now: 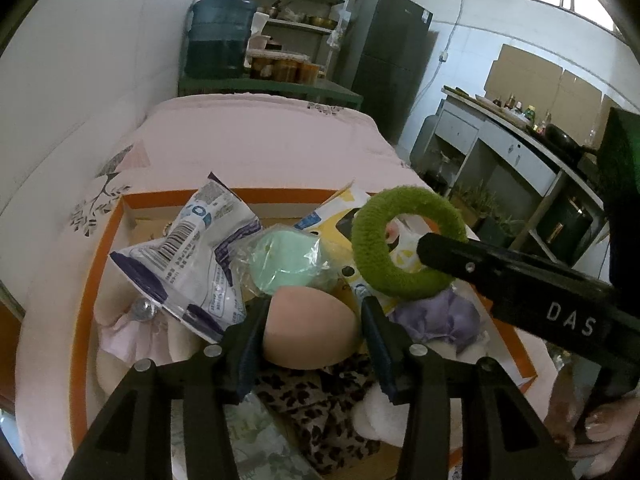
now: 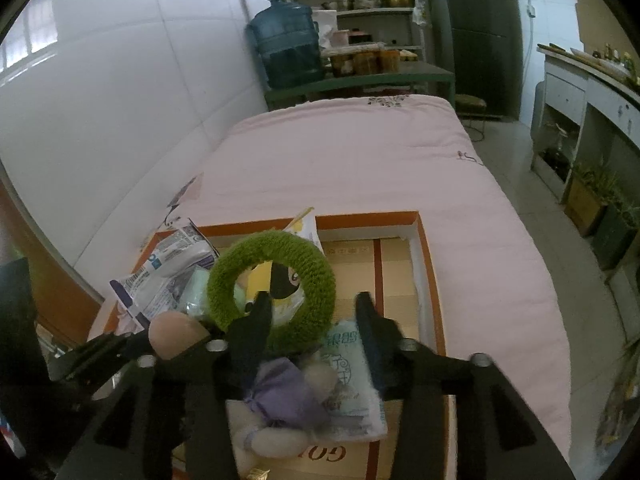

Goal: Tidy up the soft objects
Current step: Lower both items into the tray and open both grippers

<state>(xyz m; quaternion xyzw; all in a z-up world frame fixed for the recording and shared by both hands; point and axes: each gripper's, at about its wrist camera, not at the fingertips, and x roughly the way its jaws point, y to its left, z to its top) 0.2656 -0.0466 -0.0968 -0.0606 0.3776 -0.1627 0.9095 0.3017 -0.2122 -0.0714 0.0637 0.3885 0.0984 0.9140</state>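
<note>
Status: sorting appears well advanced, est. from present layout. The bed (image 2: 360, 168), w/ pink cover, fills the frame centre in both views and shows no loose soft items on its visible area. The orange-rimmed box (image 2: 430, 264) sits at lower centre on the bed and already holds most items: blue-white packet (image 1: 188, 252) at centre left of the left view, leopard-print cloth (image 1: 320, 412) at bottom centre, green tissue pack (image 2: 352, 380) at lower centre of the right view, mint pouch (image 1: 284, 264), purple cloth bundle (image 2: 280, 392). Right half of the box floor is bare cardboard, so capacity remains. Remaining, as judged: two items not yet set down. Item 1: green ring (image 2: 272, 292), a fuzzy loop, centre of the right view; it hangs over one finger of the right gripper (image 2: 314, 304), fingers spread apart, no clamp on the ring, which is suspended above the box contents. Item 2: peach sponge (image 1: 310, 328), egg-shaped, lower centre of the left view; it sits between the fingers of the left gripper (image 1: 314, 322), both pads touching its sides, i.e. grasped, just above the leopard-print cloth.
</note>
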